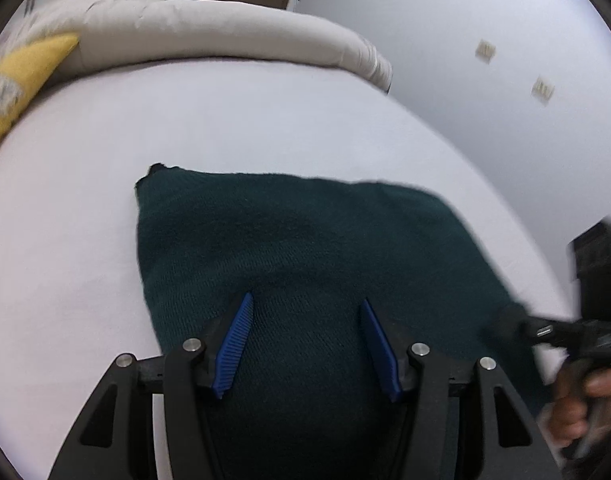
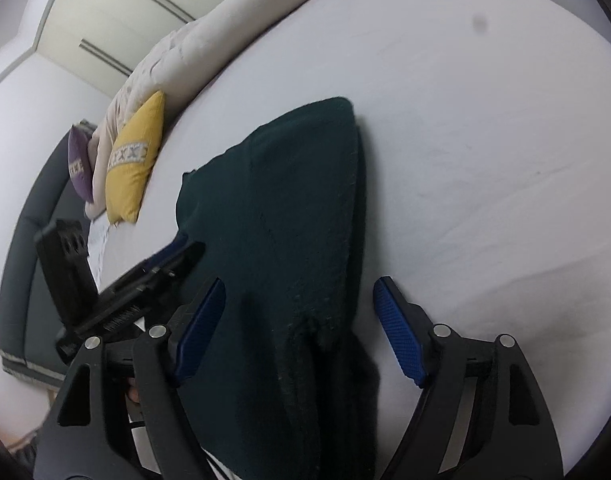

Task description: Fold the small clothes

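A dark green knitted garment (image 1: 289, 240) lies folded on the white bed sheet (image 1: 85, 220). My left gripper (image 1: 305, 304) is open, its blue pads just above the near part of the garment with nothing between them. In the right wrist view the same garment (image 2: 281, 208) stretches away from me. My right gripper (image 2: 301, 292) is open over the garment's near end, its right pad over the sheet. The left gripper's body (image 2: 145, 276) shows at the garment's left side. The right gripper's body (image 1: 585, 328) shows at the far right in the left wrist view.
A rolled beige duvet (image 1: 225, 36) lies along the far side of the bed. A yellow cushion (image 2: 133, 164) and a purple cushion (image 2: 79, 164) rest by the grey headboard (image 2: 21, 240). A white wall (image 1: 485, 60) borders the bed on the right.
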Demonstrator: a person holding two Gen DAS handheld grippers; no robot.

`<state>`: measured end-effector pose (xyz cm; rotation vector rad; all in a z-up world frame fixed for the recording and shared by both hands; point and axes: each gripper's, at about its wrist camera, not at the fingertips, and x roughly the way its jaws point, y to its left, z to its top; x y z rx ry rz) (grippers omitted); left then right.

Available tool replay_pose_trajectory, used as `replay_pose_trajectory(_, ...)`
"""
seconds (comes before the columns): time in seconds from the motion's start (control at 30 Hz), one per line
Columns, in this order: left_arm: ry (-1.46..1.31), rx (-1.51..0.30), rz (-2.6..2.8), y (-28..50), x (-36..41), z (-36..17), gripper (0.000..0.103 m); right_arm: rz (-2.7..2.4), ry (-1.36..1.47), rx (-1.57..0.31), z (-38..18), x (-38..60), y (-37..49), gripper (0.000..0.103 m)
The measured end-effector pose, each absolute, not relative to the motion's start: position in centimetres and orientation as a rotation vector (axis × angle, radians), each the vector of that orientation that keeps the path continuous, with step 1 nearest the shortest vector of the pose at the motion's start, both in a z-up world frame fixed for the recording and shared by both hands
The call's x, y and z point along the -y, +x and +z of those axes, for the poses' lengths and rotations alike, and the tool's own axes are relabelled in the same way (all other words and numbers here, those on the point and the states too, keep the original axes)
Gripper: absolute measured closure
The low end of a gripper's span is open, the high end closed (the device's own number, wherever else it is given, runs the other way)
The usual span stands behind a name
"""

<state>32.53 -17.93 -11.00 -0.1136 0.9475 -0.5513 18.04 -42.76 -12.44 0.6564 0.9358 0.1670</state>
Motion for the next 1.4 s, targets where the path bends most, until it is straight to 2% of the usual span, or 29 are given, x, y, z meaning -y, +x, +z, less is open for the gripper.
replay_pose_trajectory(0.07, -0.223, -0.931, -0.53, 31.2, 15.3, -9.8, 0.044, 0.182, 0.68, -0.946, -12.8, 42.6, 18.2, 0.034)
replay_pose_trajectory(0.13, -0.317, -0.892, -0.477, 29.7, 12.6, -9.0, 0.034, 0.192, 0.71, -0.942, -13.1, 43.3, 17.7, 0.035)
replay_pose_trajectory(0.2, -0.382, -0.895, -0.456, 28.6, 10.6, -9.2, 0.032, 0.207, 0.736, -0.941, -13.5, 43.7, 17.1, 0.035)
replay_pose_trajectory(0.37, -0.411, -1.033, -0.467, 28.6, 10.9, -12.2, 0.03, 0.21, 0.759, -0.962, -14.4, 43.4, 17.1, 0.035)
replay_pose_trajectory(0.47, -0.401, -1.096, -0.498, 29.5, 12.7, -13.4, 0.023, 0.191, 0.764, -0.992, -15.0, 43.5, 17.5, 0.048)
replay_pose_trajectory(0.5, -0.391, -1.095, -0.5, 29.7, 13.0, -13.4, 0.024, 0.181, 0.76, -1.009, -15.3, 43.7, 17.7, 0.057)
replay_pose_trajectory(0.53, -0.396, -1.104, -0.503, 30.2, 13.1, -13.5, 0.024, 0.186, 0.771, -1.019, -15.5, 44.0, 17.8, 0.062)
replay_pose_trajectory(0.73, -0.336, -1.135, -0.492, 31.2, 14.4, -13.5, 0.042, 0.158, 0.706, -1.061, -15.9, 42.5, 19.6, 0.076)
replay_pose_trajectory(0.93, -0.277, -1.157, -0.467, 31.6, 14.9, -13.0, 0.052, 0.06, 0.458, -1.086, -14.0, 39.0, 20.5, 0.081)
replay_pose_trajectory(1.0, -0.246, -1.16, -0.461, 31.4, 15.2, -12.4, 0.061, 0.0, 0.329, -1.089, -12.9, 37.0, 20.6, 0.082)
replay_pose_trajectory(1.07, -0.188, -1.148, -0.446, 30.5, 15.3, -11.3, 0.065, -0.047, 0.24, -1.083, -11.9, 35.4, 20.4, 0.083)
replay_pose_trajectory(1.4, -0.057, -1.024, -0.429, 22.0, 9.5, -3.7, 0.068, 0.012, 0.111, -0.938, -3.8, 27.2, 13.3, 0.085)
